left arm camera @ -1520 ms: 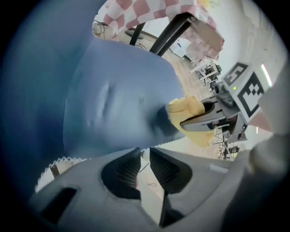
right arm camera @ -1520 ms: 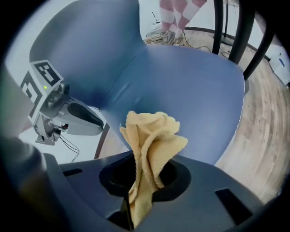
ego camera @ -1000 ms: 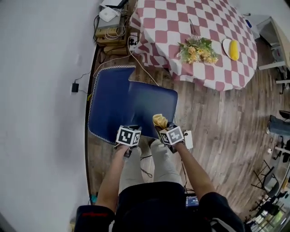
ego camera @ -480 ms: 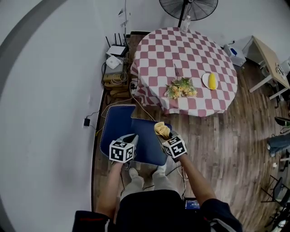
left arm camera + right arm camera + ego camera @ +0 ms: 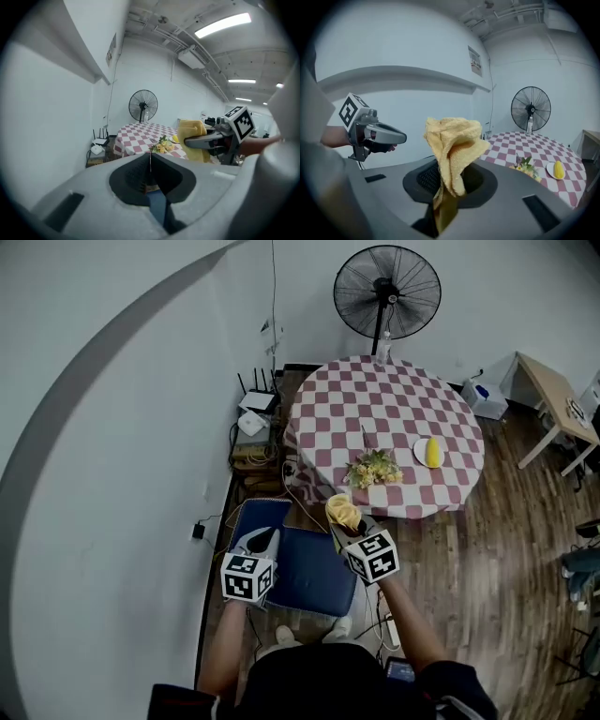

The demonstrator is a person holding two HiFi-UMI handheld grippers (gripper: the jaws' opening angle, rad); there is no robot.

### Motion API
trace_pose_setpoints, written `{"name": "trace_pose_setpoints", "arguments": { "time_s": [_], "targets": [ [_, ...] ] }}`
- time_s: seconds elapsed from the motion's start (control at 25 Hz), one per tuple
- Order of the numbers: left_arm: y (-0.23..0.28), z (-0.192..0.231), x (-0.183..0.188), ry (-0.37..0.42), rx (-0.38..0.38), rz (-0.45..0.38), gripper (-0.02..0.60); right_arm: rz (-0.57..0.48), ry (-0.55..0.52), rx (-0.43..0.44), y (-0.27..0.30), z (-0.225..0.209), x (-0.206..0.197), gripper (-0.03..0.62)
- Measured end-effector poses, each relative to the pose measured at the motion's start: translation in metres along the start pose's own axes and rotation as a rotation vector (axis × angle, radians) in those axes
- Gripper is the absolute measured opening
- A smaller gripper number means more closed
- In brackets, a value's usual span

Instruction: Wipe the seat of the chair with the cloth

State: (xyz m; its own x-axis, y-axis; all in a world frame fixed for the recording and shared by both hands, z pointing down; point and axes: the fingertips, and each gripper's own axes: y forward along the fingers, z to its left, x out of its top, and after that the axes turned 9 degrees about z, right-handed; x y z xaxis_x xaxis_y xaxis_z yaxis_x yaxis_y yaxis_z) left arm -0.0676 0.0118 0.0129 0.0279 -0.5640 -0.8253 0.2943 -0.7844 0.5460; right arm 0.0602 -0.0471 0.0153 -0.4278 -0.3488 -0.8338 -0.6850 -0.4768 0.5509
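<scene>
Right gripper (image 5: 349, 524) pinching the cloth (image 5: 341, 510), left gripper (image 5: 263, 538) jaws pressed together, empty; best lower it flat onto the chair seat (image 5: 312, 570).

Head view: high above the person, facing steeply down. The chair (image 5: 309, 563) is close below; the checked table (image 5: 384, 418) and the fan (image 5: 387, 287) are farther off.

Left gripper view: just behind its own jaws, near level, facing the table and fan, with the right gripper (image 5: 187, 142) at its right.

Right gripper view: same mounting, with the left gripper (image 5: 404, 138) at its left.

All three views share the table and fan.
</scene>
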Motion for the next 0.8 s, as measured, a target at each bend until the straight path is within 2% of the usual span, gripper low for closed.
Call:
{"name": "trace_pose_setpoints", "arguments": {
  "time_s": [0.16, 0.32, 0.56, 0.8],
  "targets": [
    [-0.026, -0.007, 0.029, 0.050, 0.009, -0.079, 0.020, -0.078, -0.006, -0.014, -0.026, 0.002, 0.031, 0.061],
    [-0.049, -0.017, 0.049, 0.063, 0.028, -0.160, 0.020, -0.118, 0.010, -0.022, -0.050, 0.002, 0.035, 0.061],
    [-0.075, -0.023, 0.071, 0.122, 0.121, -0.232, 0.020, -0.180, -0.001, -0.064, -0.083, -0.003, 0.050, 0.061],
    [-0.088, -0.037, 0.080, 0.150, 0.098, -0.289, 0.020, -0.236, -0.028, -0.112, -0.108, -0.003, 0.056, 0.061]
  ]
}}
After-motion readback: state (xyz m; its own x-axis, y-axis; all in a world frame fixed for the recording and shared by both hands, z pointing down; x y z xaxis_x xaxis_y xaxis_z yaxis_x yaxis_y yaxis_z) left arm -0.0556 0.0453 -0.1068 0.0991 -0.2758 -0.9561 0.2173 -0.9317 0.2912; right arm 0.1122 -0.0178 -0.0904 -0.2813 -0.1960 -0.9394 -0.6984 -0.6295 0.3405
